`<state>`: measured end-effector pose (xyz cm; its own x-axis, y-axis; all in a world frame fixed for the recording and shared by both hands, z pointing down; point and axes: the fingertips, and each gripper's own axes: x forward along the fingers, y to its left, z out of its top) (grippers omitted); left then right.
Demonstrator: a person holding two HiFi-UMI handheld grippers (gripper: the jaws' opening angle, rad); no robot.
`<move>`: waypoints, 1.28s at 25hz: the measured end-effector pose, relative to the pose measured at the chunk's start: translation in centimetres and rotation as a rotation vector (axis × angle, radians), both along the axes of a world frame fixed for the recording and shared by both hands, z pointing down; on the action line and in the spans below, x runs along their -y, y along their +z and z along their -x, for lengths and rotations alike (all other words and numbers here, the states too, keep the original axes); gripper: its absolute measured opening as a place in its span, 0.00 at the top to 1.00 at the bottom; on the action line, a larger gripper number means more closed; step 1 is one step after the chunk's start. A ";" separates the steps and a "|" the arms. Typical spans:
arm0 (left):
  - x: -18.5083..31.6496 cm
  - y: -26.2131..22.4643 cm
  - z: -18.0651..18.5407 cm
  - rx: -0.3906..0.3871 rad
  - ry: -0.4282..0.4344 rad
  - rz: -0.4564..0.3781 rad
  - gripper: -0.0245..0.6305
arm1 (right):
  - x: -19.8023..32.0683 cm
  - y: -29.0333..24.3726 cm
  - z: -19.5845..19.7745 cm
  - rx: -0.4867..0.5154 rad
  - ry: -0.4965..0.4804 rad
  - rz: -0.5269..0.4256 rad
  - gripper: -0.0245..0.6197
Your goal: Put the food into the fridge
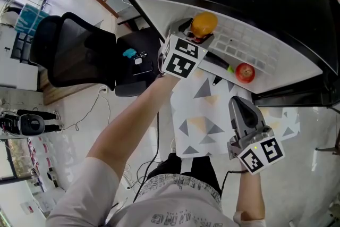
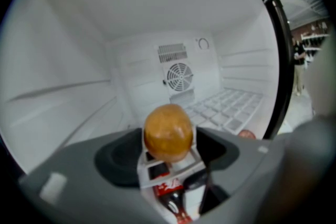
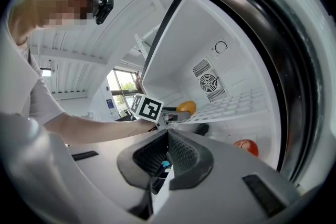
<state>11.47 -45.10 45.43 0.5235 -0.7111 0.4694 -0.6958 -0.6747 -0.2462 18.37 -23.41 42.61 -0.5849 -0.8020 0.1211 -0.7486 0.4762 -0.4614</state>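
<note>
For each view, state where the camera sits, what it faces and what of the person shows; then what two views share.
Head view: on the person's head, looking steeply down at the fridge; both forearms, left gripper and right gripper show.
Left gripper view: on the left gripper, facing the fridge's back wall, orange fruit between open jaws; no body.
Right gripper view: on the right gripper, facing the fridge; left forearm shows.
Shared: all show the orange fruit and red apple.

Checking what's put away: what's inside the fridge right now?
An orange between the left hand-held gripper's open jaws, and a red apple by the front edge. That hand-held gripper covers what is under the orange, so its support is hidden.
</note>
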 end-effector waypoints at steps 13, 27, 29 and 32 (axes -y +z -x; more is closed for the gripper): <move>-2.2 -2.2 1.1 -0.056 0.008 -0.023 0.45 | -0.1 -1.5 1.5 -0.012 -0.003 -0.027 0.96; -8.2 -4.4 3.8 -0.145 0.063 -0.029 0.50 | -1.7 -4.8 4.6 -0.048 0.019 -0.070 0.96; -9.2 -5.0 4.3 -0.158 0.075 -0.035 0.52 | -2.1 -5.2 5.0 -0.054 0.027 -0.076 0.96; -10.5 -5.8 5.1 -0.179 0.088 -0.046 0.57 | -2.6 -5.7 5.6 -0.063 0.038 -0.083 0.96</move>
<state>6.41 -34.58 39.61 0.6568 -0.6774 0.3314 -0.6699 -0.7259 -0.1561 12.82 -20.80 36.88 -0.5474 -0.8321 0.0891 -0.7929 0.4817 -0.3731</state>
